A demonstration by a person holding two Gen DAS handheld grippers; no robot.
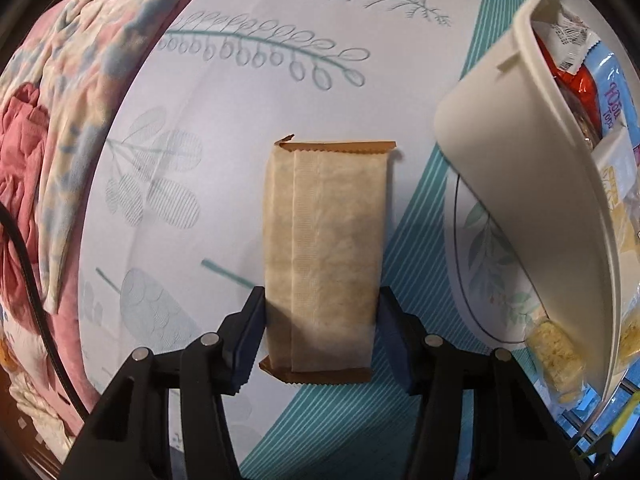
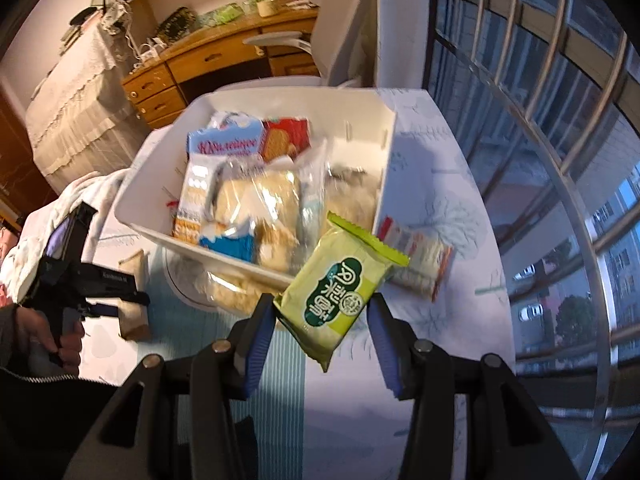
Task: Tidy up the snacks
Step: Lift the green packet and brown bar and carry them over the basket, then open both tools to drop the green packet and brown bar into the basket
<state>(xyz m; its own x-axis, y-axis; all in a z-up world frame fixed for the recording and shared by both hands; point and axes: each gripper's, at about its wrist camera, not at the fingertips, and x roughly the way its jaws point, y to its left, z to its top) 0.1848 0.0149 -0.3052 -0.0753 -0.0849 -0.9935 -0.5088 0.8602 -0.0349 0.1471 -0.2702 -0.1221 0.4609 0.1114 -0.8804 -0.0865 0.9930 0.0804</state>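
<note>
My left gripper [image 1: 320,316] points down, its jaws closed against the sides of a brown packet [image 1: 324,256] lying on the bedsheet [image 1: 224,92]. My right gripper [image 2: 322,332] clamps a green packet [image 2: 340,292] near the white bin [image 2: 360,120] of snacks.

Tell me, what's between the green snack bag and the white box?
Nothing. In the right wrist view the green snack bag, pinched in the right gripper, overlaps the white box's near rim, no gap showing.
</note>
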